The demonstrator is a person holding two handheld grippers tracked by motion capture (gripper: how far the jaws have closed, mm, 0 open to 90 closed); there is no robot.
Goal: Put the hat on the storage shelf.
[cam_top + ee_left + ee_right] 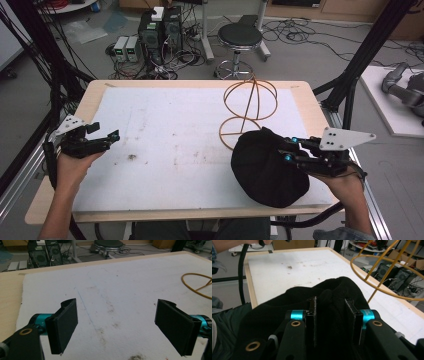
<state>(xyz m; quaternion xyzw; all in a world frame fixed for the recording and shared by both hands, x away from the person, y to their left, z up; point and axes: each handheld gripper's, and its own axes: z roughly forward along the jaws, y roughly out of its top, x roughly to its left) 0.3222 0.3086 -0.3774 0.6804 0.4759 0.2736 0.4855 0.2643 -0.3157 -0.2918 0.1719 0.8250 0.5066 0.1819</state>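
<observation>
Two tongs work the counter (165, 125). Left tongs (111, 137) hover wide with nothing between them. Right tongs (286, 148) pinch a fold of the black hat (265, 170), whose cloth hides their tips; a gold wire stand (249, 107) rises just beyond them.

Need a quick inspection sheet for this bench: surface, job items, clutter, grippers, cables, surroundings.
Surface: white mat on a wooden table, with dark stains near the middle.
Job's things: black hat at the near right; gold wire stand just behind it, upright.
Clutter: nothing seen on the mat besides these.
Grippers: left gripper open over the table's left edge, nothing between its jaws; right gripper shut on the hat's fabric.
Cables: a black cable trails past the near table edge; loose cords on the floor.
Surroundings: stool, computer towers and black frame posts beyond the table.
</observation>
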